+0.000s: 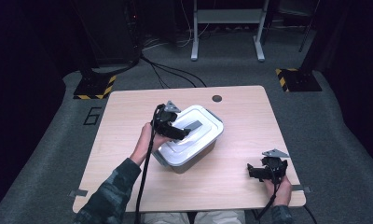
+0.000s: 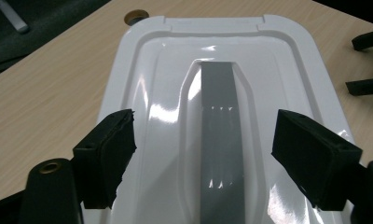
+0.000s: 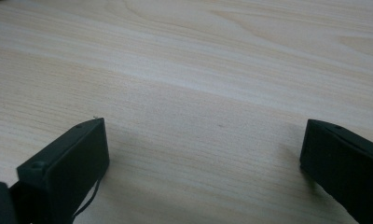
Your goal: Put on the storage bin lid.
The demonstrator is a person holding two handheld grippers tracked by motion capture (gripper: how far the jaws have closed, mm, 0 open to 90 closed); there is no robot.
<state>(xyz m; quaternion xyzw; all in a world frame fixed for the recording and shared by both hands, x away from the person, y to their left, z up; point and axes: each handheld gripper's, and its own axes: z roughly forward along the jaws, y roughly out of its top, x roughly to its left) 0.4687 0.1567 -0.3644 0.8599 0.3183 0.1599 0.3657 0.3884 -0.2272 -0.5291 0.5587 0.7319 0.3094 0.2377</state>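
While my left claw [image 2: 203, 154] hangs over the box lid [image 2: 142, 93], its 2 jaws stand wide apart, 1 on each side of the grey handle [image 2: 219, 140] that runs down the lid's middle. Neither pad touches anything yet, as far as I can tell; the handle lies flat in its recess between them. From the high view, that claw [image 1: 177, 131] sits above the near left part of the lid, my hand [image 1: 149, 137] coming in from the near left.

Outward from there, the box [image 1: 189, 140] is a white-lidded tub with a clear body, standing at the table's [image 1: 128, 112] middle and turned at an angle. A round cable hole [image 1: 217, 98] lies just beyond it, toward the far edge.

My right claw [image 3: 203, 154] is well apart from all this, at the near right of the table [image 3: 198, 70]; its jaws are also spread, with bare wood between them. In the high view it [image 1: 264, 171] rests low, close to the tabletop.

I judge the step in hand to be the approach to the handle. Next I would lower the left claw so the pads drop into the recess on both sides of the grey strip, then close squarely on it. A tilted or shallow bite could slip off the glossy plastic. The right claw may need to steady the box.
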